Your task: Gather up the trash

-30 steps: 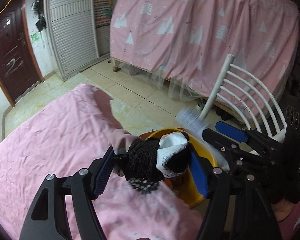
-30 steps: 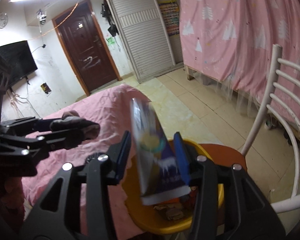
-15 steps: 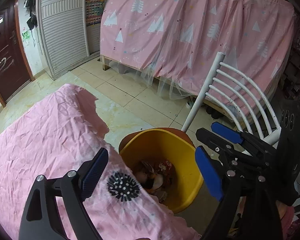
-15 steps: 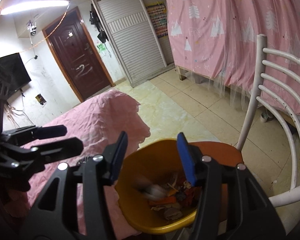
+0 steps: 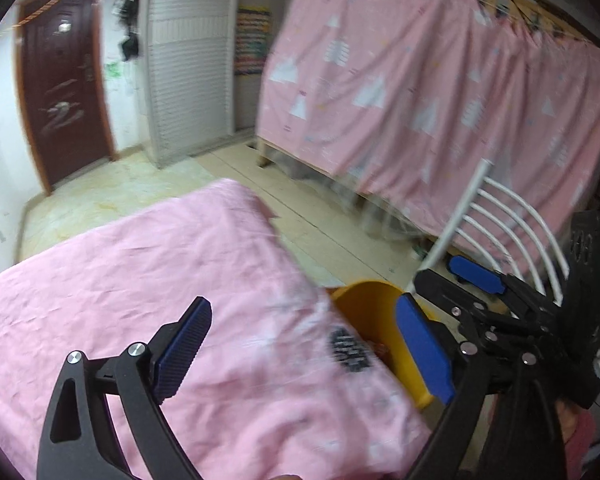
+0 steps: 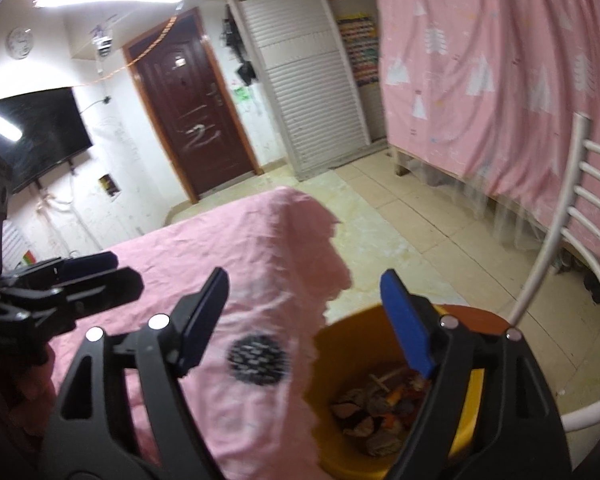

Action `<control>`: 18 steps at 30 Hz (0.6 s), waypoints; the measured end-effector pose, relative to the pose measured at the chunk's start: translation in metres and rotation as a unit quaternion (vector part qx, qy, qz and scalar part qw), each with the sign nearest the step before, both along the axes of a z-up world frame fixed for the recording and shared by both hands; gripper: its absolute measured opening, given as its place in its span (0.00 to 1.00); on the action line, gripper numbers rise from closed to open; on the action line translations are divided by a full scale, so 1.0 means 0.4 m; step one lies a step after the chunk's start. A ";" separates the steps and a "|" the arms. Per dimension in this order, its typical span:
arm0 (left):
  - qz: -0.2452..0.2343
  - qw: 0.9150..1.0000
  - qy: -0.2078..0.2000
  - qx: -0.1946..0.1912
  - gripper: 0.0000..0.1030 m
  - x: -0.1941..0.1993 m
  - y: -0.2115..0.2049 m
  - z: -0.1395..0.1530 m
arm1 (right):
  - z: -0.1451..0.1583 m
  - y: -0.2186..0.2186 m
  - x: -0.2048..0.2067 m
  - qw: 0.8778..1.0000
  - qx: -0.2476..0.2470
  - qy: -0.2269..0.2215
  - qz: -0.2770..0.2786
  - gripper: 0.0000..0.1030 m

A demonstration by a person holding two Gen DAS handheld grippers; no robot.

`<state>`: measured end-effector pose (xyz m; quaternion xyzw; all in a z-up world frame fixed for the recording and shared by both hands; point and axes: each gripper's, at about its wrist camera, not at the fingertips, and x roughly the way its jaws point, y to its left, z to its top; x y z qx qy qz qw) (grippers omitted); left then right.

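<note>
A yellow bin (image 6: 340,344) with several pieces of trash (image 6: 376,412) inside stands on a chair seat next to the pink-covered table (image 6: 240,264). In the left wrist view only part of the bin (image 5: 364,308) shows past the cloth edge. My left gripper (image 5: 304,352) is open and empty over the pink cloth (image 5: 140,264). My right gripper (image 6: 308,320) is open and empty above the bin's near rim. The left gripper also shows at the left of the right wrist view (image 6: 84,276), and the right gripper at the right of the left wrist view (image 5: 464,276).
A white metal chair back (image 6: 580,220) rises right of the bin. A black round print (image 6: 258,358) marks the cloth near the bin. A pink curtain (image 6: 500,60) hangs behind. A brown door (image 6: 192,120), a shuttered cabinet (image 6: 304,80) and a wall TV (image 6: 36,132) are at the back.
Both grippers opened and dropped their loads, a black-and-white object and a purple packet, into the bin. Both have since drawn back and turned left over the pink cloth.
</note>
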<state>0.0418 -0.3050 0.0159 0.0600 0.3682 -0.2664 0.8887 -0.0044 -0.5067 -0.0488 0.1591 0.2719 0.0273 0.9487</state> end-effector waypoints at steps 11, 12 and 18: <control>0.122 0.991 -0.059 -0.005 0.83 -0.031 0.218 0.048 | 0.037 0.197 0.049 0.996 -0.018 -0.015 0.082 0.77; 0.130 0.990 -0.062 -0.004 0.83 -0.033 0.233 0.051 | 0.042 0.218 0.053 0.996 -0.020 -0.018 0.090 0.77; 0.184 0.980 -0.077 0.001 0.83 -0.043 0.335 0.063 | 0.062 0.307 0.068 0.992 -0.024 -0.027 0.125 0.77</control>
